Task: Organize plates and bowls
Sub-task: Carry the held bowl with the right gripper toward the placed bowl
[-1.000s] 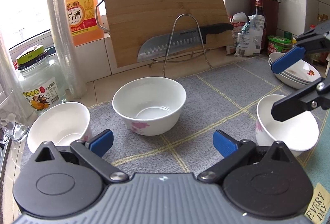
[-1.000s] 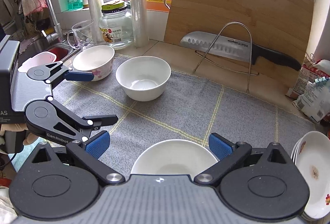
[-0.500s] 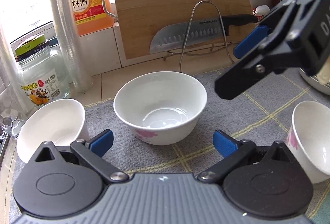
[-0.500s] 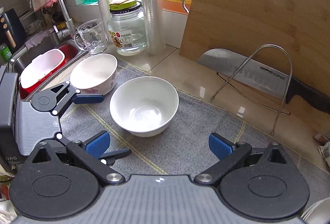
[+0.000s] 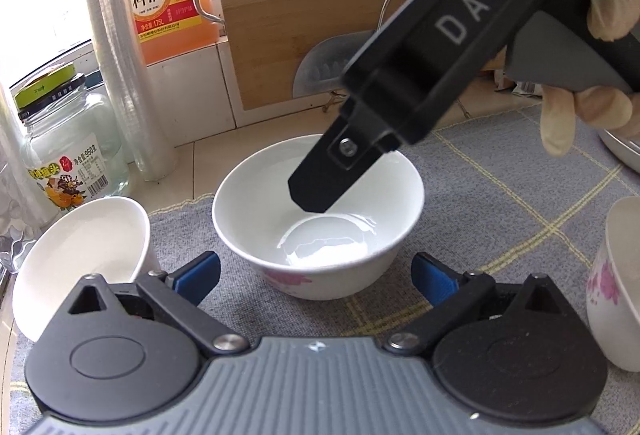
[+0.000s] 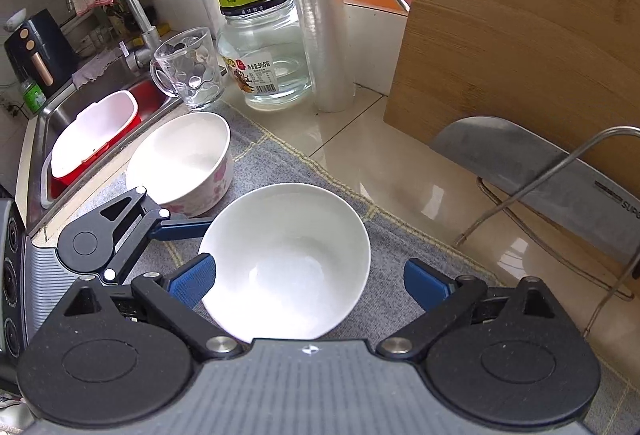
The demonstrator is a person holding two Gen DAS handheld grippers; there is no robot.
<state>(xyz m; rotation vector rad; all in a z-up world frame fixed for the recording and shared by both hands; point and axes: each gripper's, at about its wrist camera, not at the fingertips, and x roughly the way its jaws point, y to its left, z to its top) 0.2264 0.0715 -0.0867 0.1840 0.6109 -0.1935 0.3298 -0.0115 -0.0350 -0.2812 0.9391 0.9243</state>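
We have both hand-held grippers, left (image 5: 316,275) and right (image 6: 306,281), wide, just narrowing and empty around one bowl (image 6: 286,263), so they may collide.

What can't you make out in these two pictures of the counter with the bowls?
- Knife: left wrist view, handle and most of the blade hidden by the right gripper.
- Right-hand bowl: left wrist view, cut off by the frame edge.
- Middle bowl: right wrist view, near rim hidden by the gripper's body.
- Sink: its bottom is covered by a red-and-white tub.
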